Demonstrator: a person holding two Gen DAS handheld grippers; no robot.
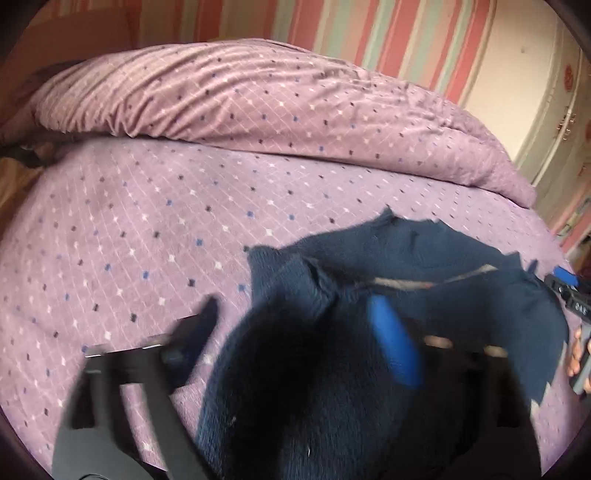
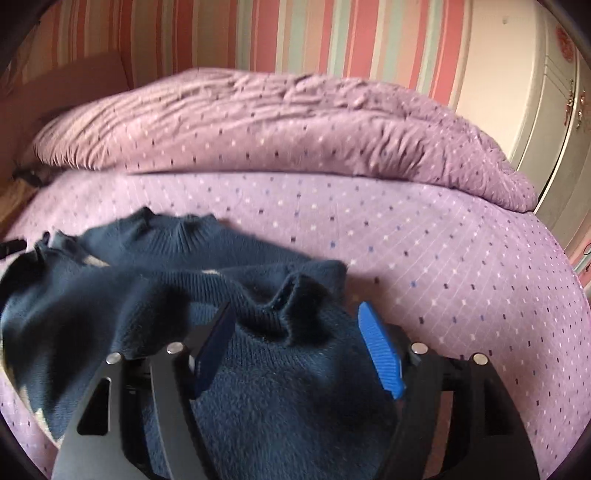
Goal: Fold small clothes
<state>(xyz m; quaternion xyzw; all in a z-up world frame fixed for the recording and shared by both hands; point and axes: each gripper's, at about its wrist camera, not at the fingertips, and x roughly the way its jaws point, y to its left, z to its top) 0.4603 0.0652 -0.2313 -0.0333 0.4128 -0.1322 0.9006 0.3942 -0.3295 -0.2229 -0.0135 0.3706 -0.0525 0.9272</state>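
Note:
A dark navy knitted sweater (image 2: 207,266) lies crumpled on the purple dotted bedspread (image 2: 424,240); its collar points to the far side. In the right wrist view my right gripper (image 2: 299,347) is open, its blue pads (image 2: 380,350) apart with a bunched fold of the sweater between them. In the left wrist view my left gripper (image 1: 295,332) is open too, blurred by motion; the sweater (image 1: 424,258) drapes over its blue right finger (image 1: 395,343) and the dark left finger (image 1: 199,325) stands apart over the bedspread. The right gripper (image 1: 569,295) shows at the right edge.
A rumpled purple duvet (image 1: 258,96) is piled along the far side of the bed. A striped pink wall (image 2: 295,33) is behind it and a white wardrobe (image 2: 535,92) stands at the right. The bed's edge falls away on the right.

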